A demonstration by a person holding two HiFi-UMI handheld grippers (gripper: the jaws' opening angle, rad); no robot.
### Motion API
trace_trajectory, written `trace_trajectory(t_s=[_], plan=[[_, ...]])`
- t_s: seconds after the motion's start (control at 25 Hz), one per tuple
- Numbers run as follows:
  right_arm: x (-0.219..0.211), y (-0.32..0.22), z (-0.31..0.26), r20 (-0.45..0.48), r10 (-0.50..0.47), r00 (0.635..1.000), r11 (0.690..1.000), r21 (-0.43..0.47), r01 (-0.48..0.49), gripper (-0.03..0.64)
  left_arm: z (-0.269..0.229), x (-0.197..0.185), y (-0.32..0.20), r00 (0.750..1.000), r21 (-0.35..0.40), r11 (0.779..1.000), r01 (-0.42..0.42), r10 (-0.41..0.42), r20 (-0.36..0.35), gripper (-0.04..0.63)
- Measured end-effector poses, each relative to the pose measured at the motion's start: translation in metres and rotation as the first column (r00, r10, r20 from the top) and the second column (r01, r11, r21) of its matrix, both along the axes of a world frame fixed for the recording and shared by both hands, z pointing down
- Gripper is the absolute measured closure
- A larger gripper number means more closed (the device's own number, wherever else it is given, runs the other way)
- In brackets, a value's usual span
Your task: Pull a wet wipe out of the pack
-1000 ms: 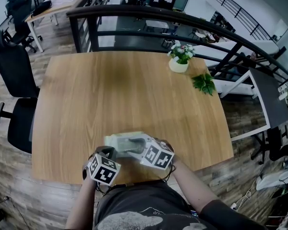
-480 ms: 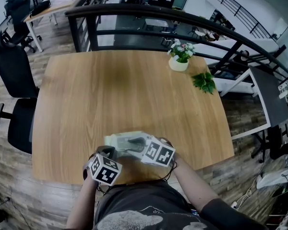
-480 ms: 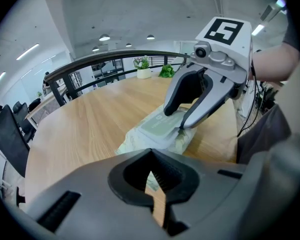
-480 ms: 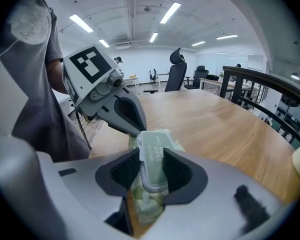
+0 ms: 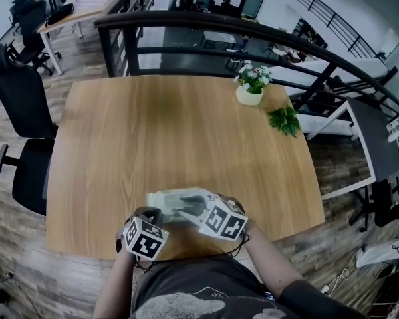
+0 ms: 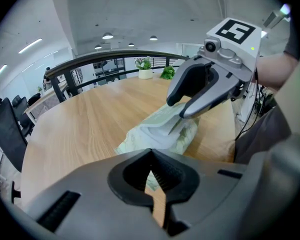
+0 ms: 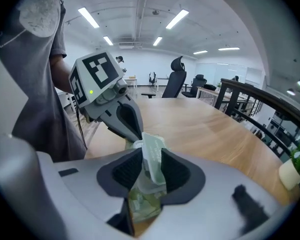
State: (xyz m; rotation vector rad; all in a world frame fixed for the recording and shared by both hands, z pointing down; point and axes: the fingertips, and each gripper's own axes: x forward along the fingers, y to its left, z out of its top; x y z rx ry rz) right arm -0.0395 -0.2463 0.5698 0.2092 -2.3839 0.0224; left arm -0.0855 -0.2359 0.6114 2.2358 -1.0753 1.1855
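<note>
**Two Grippers on the Wipes Pack**

The person's arms come in from the bottom of the head view. The left arm [image 5: 115, 286] goes straight up the picture. The right arm [image 5: 269, 264] bends in from the side. Both grippers point down at a slant, and their tips face each other over the pack.

The left gripper [image 6: 150, 154] is squeezed tight. Its tips pinch the near end of the pack [image 5: 167, 198]. The right gripper [image 7: 148, 165] reaches in from the other side. A pale green flap [image 7: 153, 151] on top of the pack stands up between its pads, and the pads press on it. These jaws have just been closing.

The pack lies flat near the front edge of the wooden table [image 5: 186, 131], right in front of the person.

Not much has changed since a second ago. The pack is in the same spot. The left gripper has stayed put and stayed shut. The right gripper has hardly moved, but its jaws are closer together.

Far across the table stands a white flower pot [image 5: 250, 96], with a green sprig [image 5: 284, 120] lying near it. A dark rail [image 5: 206, 24] runs behind the table. Black chairs [image 5: 20, 102] stand off to the left.
</note>
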Motion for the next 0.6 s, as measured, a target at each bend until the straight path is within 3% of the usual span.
trace_trajectory(t_s=[0.2,0.6], plan=[[0.008,-0.029,-0.018,0.060,0.092,0.994,0.993,0.072,-0.096,0.540,-0.005,-0.006,-0.005,0.999,0.018,0.999,0.033,-0.034,0.004,0.583],[0.011,-0.085,-0.006,0.136,0.269,0.953,0.962,0.016,-0.274,0.540,-0.018,0.001,-0.008,0.999,0.037,0.999,0.030,-0.030,-0.021,0.583]])
